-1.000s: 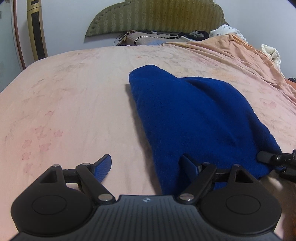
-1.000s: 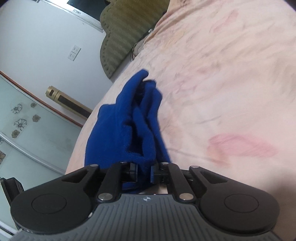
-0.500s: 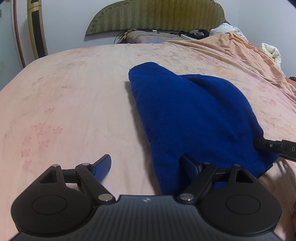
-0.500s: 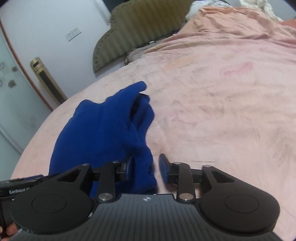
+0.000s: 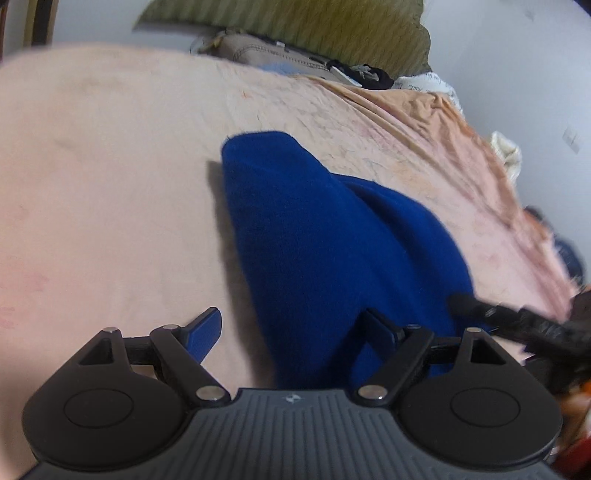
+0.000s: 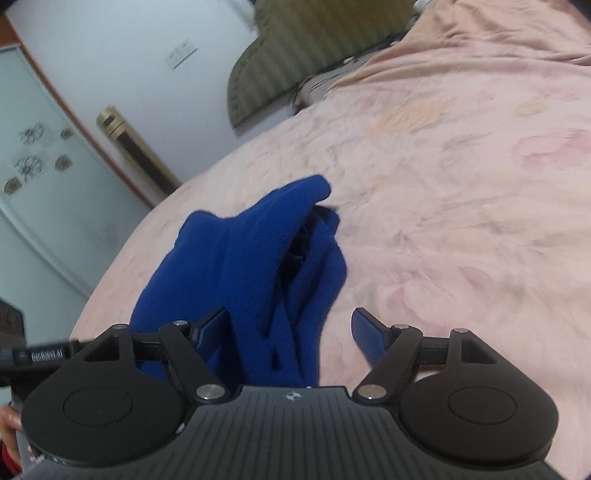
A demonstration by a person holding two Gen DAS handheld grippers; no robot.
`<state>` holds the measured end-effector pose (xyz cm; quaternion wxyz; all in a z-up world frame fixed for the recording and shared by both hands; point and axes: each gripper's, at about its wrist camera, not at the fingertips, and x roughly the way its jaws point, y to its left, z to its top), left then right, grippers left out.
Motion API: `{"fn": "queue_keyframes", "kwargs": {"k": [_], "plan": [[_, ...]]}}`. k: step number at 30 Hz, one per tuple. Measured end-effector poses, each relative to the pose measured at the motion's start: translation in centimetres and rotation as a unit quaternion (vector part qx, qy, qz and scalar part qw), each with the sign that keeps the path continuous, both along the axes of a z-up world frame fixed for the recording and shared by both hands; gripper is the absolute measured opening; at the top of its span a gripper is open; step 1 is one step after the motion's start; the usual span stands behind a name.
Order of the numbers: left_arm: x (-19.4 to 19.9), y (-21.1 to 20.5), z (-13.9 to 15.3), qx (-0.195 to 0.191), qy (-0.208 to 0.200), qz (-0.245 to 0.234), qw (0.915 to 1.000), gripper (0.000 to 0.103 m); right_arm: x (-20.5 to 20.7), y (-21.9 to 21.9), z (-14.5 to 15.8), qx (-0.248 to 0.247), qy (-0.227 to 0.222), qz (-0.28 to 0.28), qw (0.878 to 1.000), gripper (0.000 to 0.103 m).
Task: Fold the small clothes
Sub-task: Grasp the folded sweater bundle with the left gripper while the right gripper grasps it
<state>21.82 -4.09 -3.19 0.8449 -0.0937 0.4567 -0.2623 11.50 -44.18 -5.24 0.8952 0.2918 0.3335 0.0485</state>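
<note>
A small dark blue fleece garment (image 5: 332,240) lies folded in a bunched heap on the pink bed sheet (image 5: 110,184). My left gripper (image 5: 291,326) hovers at its near edge, its jaws wide and still opening; cloth lies between the fingers, which do not press it. In the right wrist view the garment (image 6: 251,251) shows loose layered folds. My right gripper (image 6: 290,325) is opening over the near end of the cloth, with neither pad on it. One right finger (image 5: 498,314) reaches in from the right edge of the left wrist view.
An olive padded headboard (image 5: 295,29) stands at the far end of the bed, with a bag and loose items (image 5: 266,55) in front of it. An orange blanket (image 5: 424,118) is bunched along the right side. A gold floor unit (image 6: 136,147) stands by the wall.
The right gripper, shut on the garment's near edge a second ago, has opened and let it go. Both views have rolled and shifted; the garment has settled on the sheet.
</note>
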Motion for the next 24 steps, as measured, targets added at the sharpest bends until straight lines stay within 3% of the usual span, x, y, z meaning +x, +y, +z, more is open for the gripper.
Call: {"fn": "queue_keyframes", "kwargs": {"k": [2,7,9,10,11,12,13,14,16,20,24], "plan": [[1.0,0.1,-0.5,-0.034,0.015,0.004,0.9993,0.094,0.9,-0.3,-0.2,0.019,-0.002,0.028,0.999,0.077],[2.3,-0.9,-1.5,-0.097,0.028,-0.006,0.9948,0.098,3.4,0.4,-0.7,0.048,-0.008,0.093,0.995,0.068],[2.0,-1.2,-1.6,-0.102,0.014,-0.007,0.9946,0.098,4.1,0.7,-0.9,0.064,-0.007,0.103,0.993,0.061],[1.8,-1.4,-1.6,-0.097,0.005,-0.011,0.9952,0.097,4.4,0.7,-1.2,0.08,-0.003,0.105,0.991,0.052],[1.7,-1.6,-1.6,-0.09,-0.003,-0.013,0.9958,0.09,4.7,0.6,-1.4,0.094,0.001,0.104,0.99,0.04],[1.6,-1.5,-1.5,-0.082,-0.012,-0.01,0.9965,0.082,5.1,0.7,-1.8,0.107,0.009,0.101,0.989,0.038],[1.7,-1.6,-1.4,-0.065,-0.019,-0.005,0.9977,0.058,5.4,0.7,-1.9,0.117,0.01,0.095,0.988,0.035],[1.7,-1.6,-1.2,-0.051,-0.021,-0.003,0.9985,0.046,5.6,0.7,-1.9,0.126,0.01,0.088,0.988,0.031],[2.1,-1.3,-1.0,-0.054,-0.02,-0.003,0.9983,0.036,5.8,1.0,-1.6,0.133,0.003,0.079,0.988,0.029],[1.8,-1.5,0.8,-0.033,-0.061,-0.007,0.9976,0.031,6.0,2.7,0.7,0.097,-0.033,0.077,0.992,0.027],[1.7,-1.5,3.2,-0.021,-0.107,-0.003,0.994,0.031,6.7,3.2,2.8,0.103,-0.07,0.072,0.99,0.027]]}}
